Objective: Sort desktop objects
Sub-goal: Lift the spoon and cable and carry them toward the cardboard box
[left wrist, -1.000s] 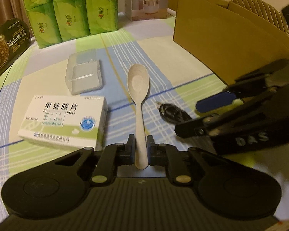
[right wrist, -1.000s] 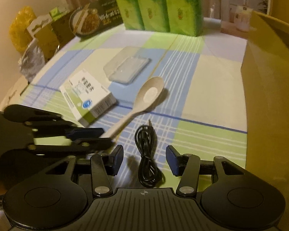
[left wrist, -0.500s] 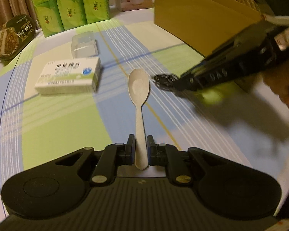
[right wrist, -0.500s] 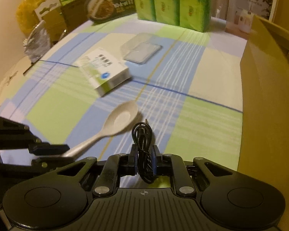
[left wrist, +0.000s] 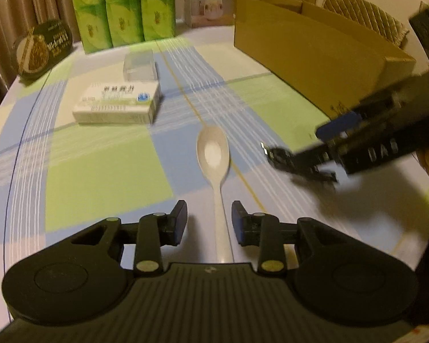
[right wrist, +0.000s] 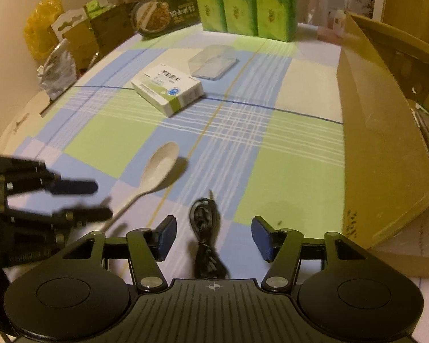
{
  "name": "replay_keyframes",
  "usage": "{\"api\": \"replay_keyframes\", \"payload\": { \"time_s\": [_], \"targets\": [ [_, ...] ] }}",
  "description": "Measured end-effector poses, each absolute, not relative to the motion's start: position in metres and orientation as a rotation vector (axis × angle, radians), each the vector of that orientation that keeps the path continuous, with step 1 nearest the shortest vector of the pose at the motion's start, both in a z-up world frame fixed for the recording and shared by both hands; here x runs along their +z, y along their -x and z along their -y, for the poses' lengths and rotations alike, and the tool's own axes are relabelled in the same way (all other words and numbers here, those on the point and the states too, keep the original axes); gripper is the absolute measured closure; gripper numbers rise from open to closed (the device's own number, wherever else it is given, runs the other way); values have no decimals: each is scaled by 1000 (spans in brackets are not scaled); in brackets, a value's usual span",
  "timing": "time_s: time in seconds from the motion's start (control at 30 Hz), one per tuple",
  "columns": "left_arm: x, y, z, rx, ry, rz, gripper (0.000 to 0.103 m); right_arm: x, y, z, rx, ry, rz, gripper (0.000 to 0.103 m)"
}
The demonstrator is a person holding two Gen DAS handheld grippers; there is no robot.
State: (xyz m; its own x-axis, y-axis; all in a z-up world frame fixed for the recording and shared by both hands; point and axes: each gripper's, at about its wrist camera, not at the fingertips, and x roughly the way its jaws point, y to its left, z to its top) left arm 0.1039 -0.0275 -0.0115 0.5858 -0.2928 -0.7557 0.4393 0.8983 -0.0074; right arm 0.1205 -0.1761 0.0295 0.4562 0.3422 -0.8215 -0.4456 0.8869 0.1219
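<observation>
Left gripper (left wrist: 208, 218): clamped on spoon (left wrist: 213, 154) half a second before; found released, jaws spread either side of handle, spoon flat on checked tablecloth (left wrist: 105, 168).
Right gripper (right wrist: 213, 235): likewise let go of coiled black cable (right wrist: 205, 240), found lying between wide-apart jaws.
Both items set side by side on near table, beside cardboard box (right wrist: 386, 148). Medicine box (right wrist: 168, 88) and clear plastic case (right wrist: 213, 61) untouched farther back, probably next for sorting.
</observation>
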Motion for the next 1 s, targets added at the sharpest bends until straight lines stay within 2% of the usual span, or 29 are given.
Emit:
{"api": "replay_keyframes", "payload": {
  "time_s": [0.17, 0.33, 0.43, 0.63, 0.77, 1.0],
  "targets": [
    [-15, -124, 47, -455, -236, -820, 72, 20, -126, 180, 483, 140, -1008, 47],
    [-21, -138, 60, -466, -269, -812, 54, 15, -127, 180, 531, 128, -1034, 48],
    [-23, -144, 66, -466, -283, -807, 53, 13, -127, 176, 555, 125, -1044, 49],
    [-23, -154, 64, -435, -259, -807, 53, 12, -125, 165, 593, 200, -1002, 66],
    [-25, -157, 58, -423, -242, -825, 53, 11, -123, 161, 586, 273, -983, 83],
    [-27, -156, 61, -436, -240, -829, 54, 12, -123, 166, 590, 208, -1011, 85]
  ]
}}
